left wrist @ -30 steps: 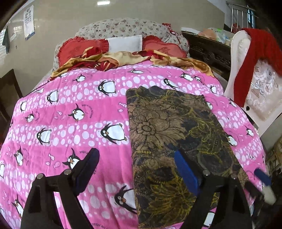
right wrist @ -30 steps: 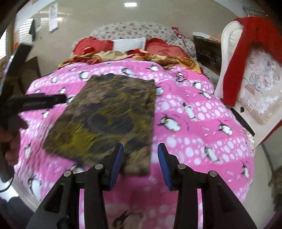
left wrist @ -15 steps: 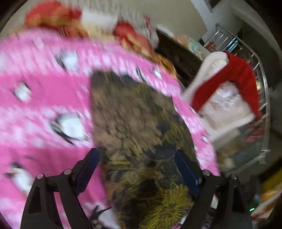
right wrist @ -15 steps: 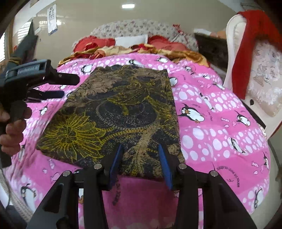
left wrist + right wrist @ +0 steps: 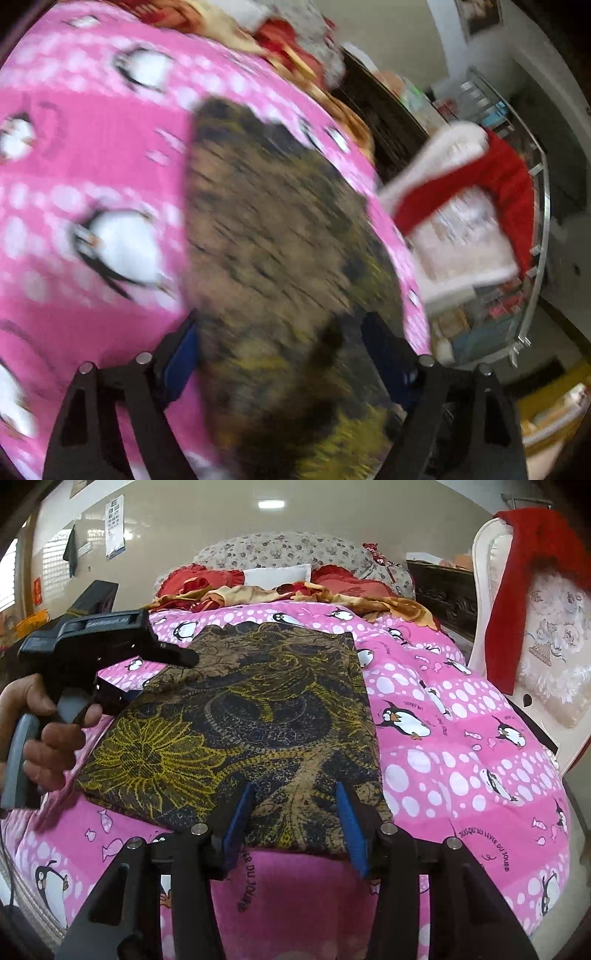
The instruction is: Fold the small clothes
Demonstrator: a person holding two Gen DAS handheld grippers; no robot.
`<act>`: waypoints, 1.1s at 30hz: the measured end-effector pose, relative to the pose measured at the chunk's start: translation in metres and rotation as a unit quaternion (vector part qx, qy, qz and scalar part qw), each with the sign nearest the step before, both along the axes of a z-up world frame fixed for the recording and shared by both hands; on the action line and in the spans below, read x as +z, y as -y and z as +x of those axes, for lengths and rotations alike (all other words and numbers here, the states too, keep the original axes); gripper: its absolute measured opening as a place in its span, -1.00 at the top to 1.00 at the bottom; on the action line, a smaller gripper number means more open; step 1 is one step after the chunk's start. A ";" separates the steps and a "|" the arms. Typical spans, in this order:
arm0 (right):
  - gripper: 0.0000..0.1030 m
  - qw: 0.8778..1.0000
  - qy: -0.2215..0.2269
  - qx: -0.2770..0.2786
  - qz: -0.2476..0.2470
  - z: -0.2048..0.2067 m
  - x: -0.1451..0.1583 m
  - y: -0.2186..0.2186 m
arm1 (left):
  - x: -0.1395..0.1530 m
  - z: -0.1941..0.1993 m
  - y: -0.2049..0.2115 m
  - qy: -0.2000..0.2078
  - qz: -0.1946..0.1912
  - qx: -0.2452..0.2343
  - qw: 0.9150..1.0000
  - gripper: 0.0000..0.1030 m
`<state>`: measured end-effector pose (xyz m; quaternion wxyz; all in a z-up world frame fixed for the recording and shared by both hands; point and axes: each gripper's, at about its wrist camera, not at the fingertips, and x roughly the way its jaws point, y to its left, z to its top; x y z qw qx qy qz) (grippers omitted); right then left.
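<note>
Fingers [image 5: 351, 823] of the right gripper [image 5: 293, 818], two blue-padded ones, fill the foreground of the right wrist view, spread wide apart and holding nothing, poised at the near hem of one folded cloth [image 5: 251, 716] patterned in dark brown, black and yellow. The cloth lies flat as a rough rectangle on a pink penguin-print quilt [image 5: 461, 760], its near edge straight across just beyond the fingertips, its right edge running away toward the pillows. Bare quilt lies open to the right of the cloth and in a strip in front of it. At the cloth's left edge, the left gripper [image 5: 162, 657] reaches in level from the side, held pistol-style in one hand [image 5: 44, 734] with fingers curled around the grey handle; its tips sit over the far left part of the cloth. The left wrist view is heavily blurred, but shows that gripper's two fingers [image 5: 184, 354] spread wide with the cloth [image 5: 280, 266] running between and beyond them, nothing visibly clamped. Farther back, a rumpled gold and red blanket [image 5: 295, 594] crosses the bed below red and white pillows [image 5: 277, 574]. To the right stands one white chair [image 5: 535, 635] draped with a red cloth [image 5: 524, 576].
</note>
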<state>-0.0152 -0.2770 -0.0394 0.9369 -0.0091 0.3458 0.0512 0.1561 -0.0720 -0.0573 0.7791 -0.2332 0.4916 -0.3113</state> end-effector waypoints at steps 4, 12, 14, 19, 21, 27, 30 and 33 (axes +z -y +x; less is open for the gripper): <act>0.15 1.000 -0.001 0.001 0.003 -0.002 -0.001 0.000 | 0.005 0.007 -0.004 -0.012 -0.033 0.010 0.999 -0.66; 0.12 0.994 -0.008 0.016 0.109 0.011 0.032 0.044 | 0.017 -0.003 0.011 0.032 0.118 0.020 0.992 0.01; -0.10 0.989 0.001 0.011 0.147 0.033 0.045 0.075 | 0.014 -0.006 0.011 0.029 0.120 0.033 0.992 0.02; -0.20 0.954 -0.066 0.032 0.290 0.103 0.027 0.119 | 0.012 -0.015 0.022 0.049 0.160 0.045 0.985 -0.06; -0.20 0.936 -0.091 0.050 0.335 0.126 0.013 0.124 | 0.011 -0.016 0.022 0.048 0.161 0.048 0.985 -0.12; -0.21 0.904 -0.170 0.094 0.380 0.165 -0.029 0.114 | 0.008 -0.010 0.026 0.046 0.160 0.048 0.985 -0.36; -0.31 0.904 -0.177 0.123 0.368 0.168 -0.027 0.103 | 0.009 -0.011 0.032 0.050 0.171 0.044 0.983 -0.47; -0.26 0.878 -0.187 0.184 0.400 0.165 -0.023 0.092 | 0.011 -0.013 0.032 0.048 0.173 0.045 0.983 -0.48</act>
